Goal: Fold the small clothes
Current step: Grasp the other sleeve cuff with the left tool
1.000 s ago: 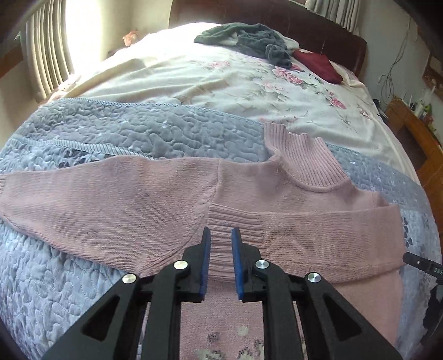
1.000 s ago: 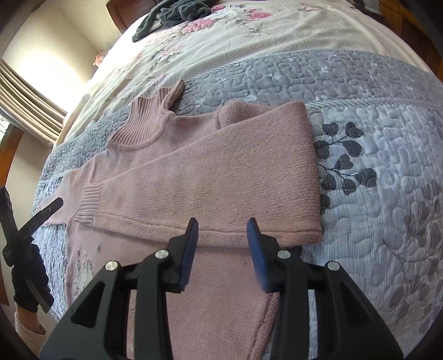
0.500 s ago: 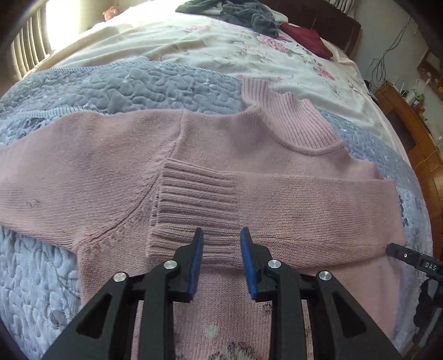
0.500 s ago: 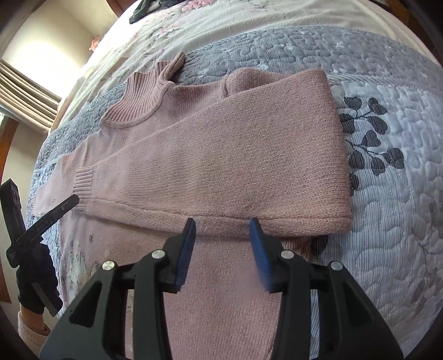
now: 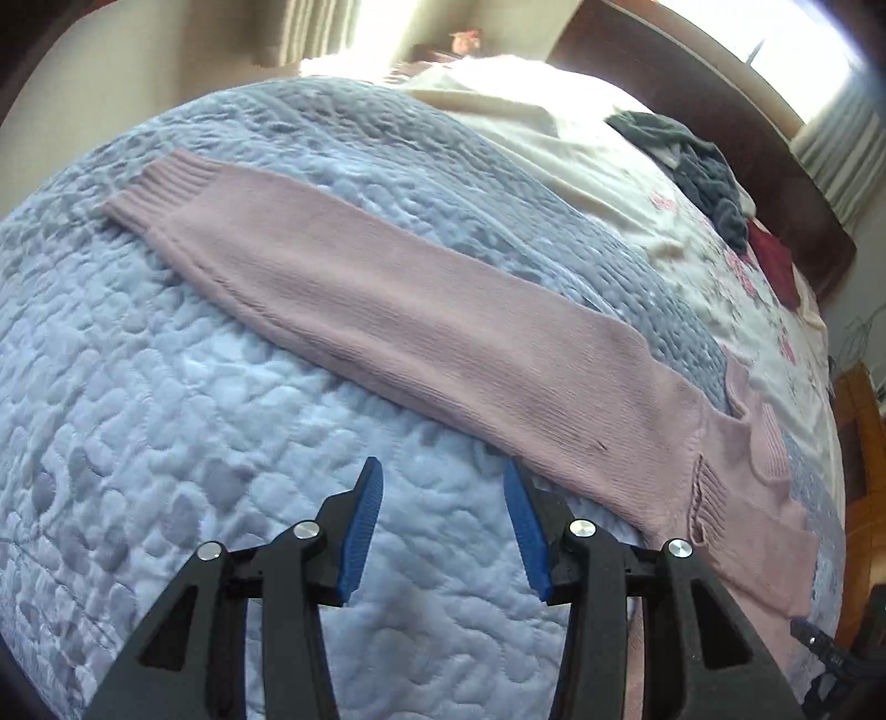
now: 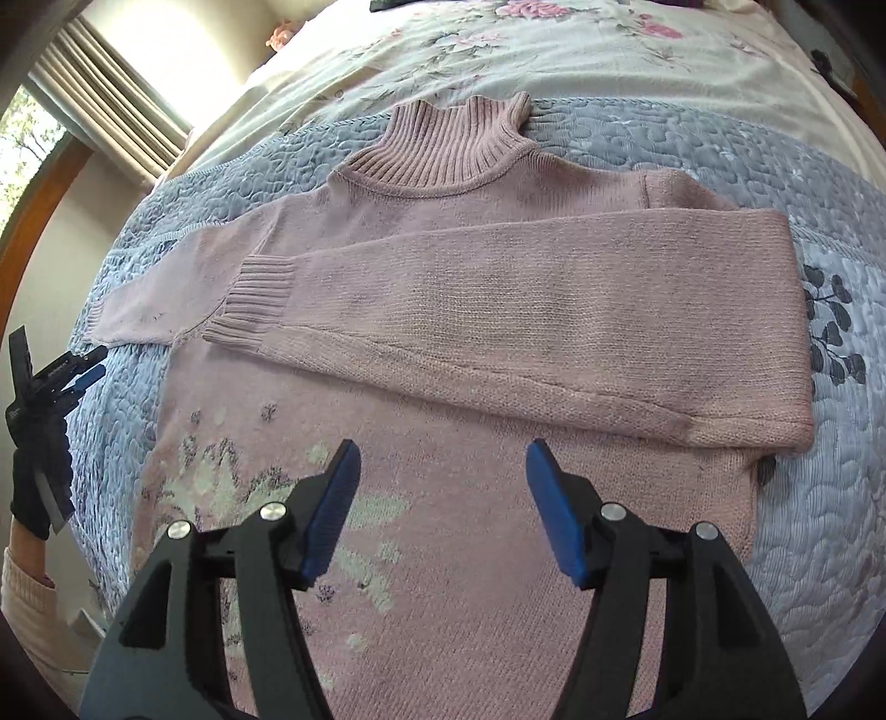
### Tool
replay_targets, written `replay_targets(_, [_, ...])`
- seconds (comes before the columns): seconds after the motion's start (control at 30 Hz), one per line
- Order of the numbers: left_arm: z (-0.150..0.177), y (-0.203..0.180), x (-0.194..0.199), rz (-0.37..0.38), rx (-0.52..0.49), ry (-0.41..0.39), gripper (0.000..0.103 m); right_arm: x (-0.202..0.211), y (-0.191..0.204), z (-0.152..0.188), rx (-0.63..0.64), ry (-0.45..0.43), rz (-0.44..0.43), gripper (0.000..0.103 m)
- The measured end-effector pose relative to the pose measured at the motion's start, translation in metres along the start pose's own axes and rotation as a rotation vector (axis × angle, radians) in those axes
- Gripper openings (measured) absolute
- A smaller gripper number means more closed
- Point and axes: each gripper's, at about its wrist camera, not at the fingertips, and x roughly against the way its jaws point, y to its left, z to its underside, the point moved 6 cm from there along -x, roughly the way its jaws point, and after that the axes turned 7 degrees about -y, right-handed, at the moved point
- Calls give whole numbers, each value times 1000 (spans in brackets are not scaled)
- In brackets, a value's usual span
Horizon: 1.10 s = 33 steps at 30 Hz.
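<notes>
Item: pink sweater | unfolded sleeve runs upper left to lower right, just above left gripper | right gripper over torso | both jaws spread, empty.

My finger pads are blue. Sweater: dusty pink, pale floral motif near its hem. Quilt: light blue-grey, stitched pebble pattern. Far sheet: cream, pink flowers.
</notes>
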Motion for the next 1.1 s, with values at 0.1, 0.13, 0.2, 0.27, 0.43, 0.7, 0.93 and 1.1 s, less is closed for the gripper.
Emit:
replay_targets(0.1, [-24, 52, -4, -33, 127, -49, 46, -12, -4, -8, -16, 11, 17, 62])
replay_targets(0.13, [-30, 65, -7, -35, 169, -56, 46, -17, -6, -10, -18, 13, 29, 62])
replay_targets(0.2, [-42, 90, -16, -1, 281, -65, 46, -24, -10, -12, -28, 21, 45, 62])
replay_targets(0.27, [-52, 108, -24, 33, 374, -78, 46, -28, -13, -13, -38, 24, 52, 62])
replay_targets(0.43, [-73, 132, -40, 89, 477, -109, 45, -36, -19, -11, -45, 27, 58, 62])
replay_targets(0.7, [-99, 142, -56, 80, 476, -147, 32, -44, -19, -10, -9, 32, 88, 63])
replay_targets(0.93, [-107, 132, -52, 56, 381, -174, 13, -42, -20, -10, -9, 30, 84, 62])
replay_targets(1.1, [-111, 103, -29, 114, 311, -221, 12, -38, -20, -7, -18, 22, 79, 62])
